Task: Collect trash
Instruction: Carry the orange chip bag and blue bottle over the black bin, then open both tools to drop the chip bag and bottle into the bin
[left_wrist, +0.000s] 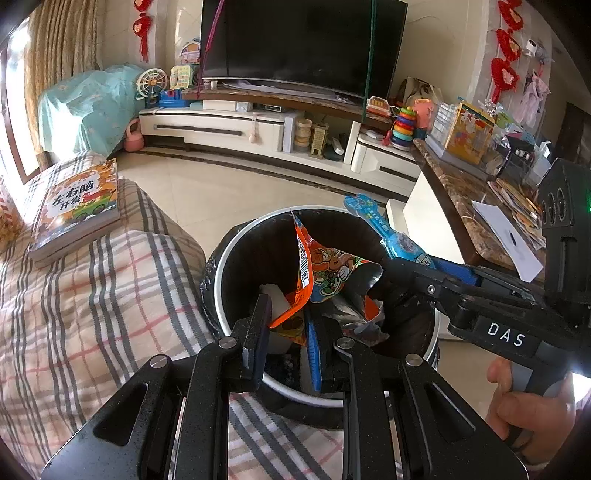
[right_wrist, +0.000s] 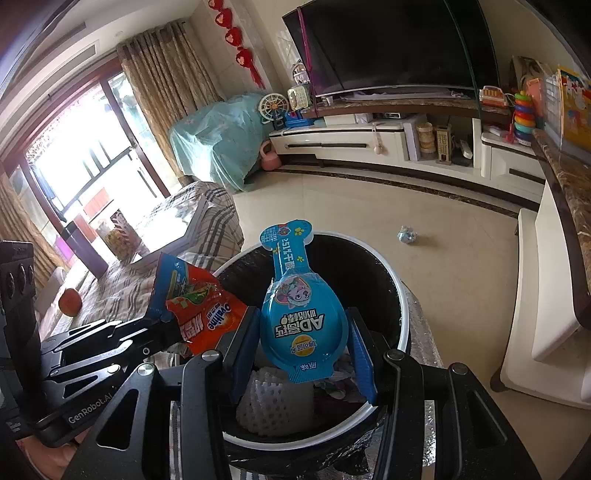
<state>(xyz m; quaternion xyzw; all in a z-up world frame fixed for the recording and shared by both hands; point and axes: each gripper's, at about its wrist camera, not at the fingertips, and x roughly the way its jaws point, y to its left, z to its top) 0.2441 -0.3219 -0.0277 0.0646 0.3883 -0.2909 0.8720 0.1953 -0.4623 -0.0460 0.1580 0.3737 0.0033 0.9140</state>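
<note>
- I see a crumpled scrap (right_wrist: 407, 235) on the floor beyond the trash bin (right_wrist: 400, 295); foam netting (right_wrist: 273, 406) lies inside.
- My left gripper (left_wrist: 291, 332) pinches the orange wrapper (left_wrist: 325, 273) over the bin.
- My right gripper (right_wrist: 301, 345) clamps the blue packet (right_wrist: 301, 317) above it.

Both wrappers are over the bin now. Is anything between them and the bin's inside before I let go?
Nothing visible blocks either drop. The orange snack wrapper in the left gripper and the blue spoon-shaped packet in the right gripper both hang over the open, lidless black-lined round bin. Only earlier trash, including white foam netting, lies below.
</note>
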